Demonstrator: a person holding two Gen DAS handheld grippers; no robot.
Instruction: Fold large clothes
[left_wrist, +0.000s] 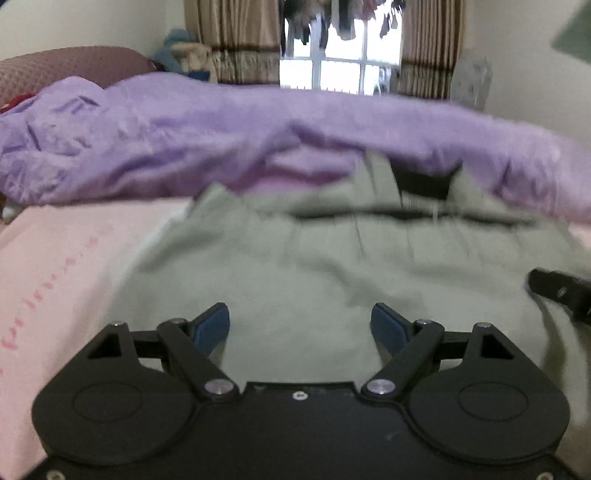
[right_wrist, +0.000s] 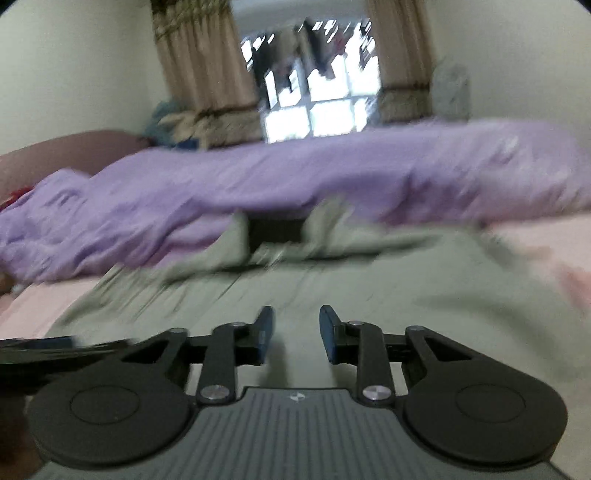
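Note:
A large sage-green garment (left_wrist: 295, 266) lies spread on the pink bed sheet, with a dark collar lining (left_wrist: 424, 181) at its far end. My left gripper (left_wrist: 300, 317) is open wide and empty, low over the garment's near part. The other gripper's black finger (left_wrist: 561, 295) shows at the right edge. In the right wrist view the same garment (right_wrist: 332, 280) fills the middle, with the dark collar opening (right_wrist: 275, 229) beyond. My right gripper (right_wrist: 296, 325) is open with a narrower gap, empty, just above the cloth. Both views are motion-blurred.
A crumpled purple blanket (left_wrist: 221, 129) lies across the bed beyond the garment. Pink sheet (left_wrist: 55, 277) shows to the left. A maroon headboard cushion (left_wrist: 55, 66) is at far left. Curtains and a bright window (left_wrist: 340, 70) stand behind.

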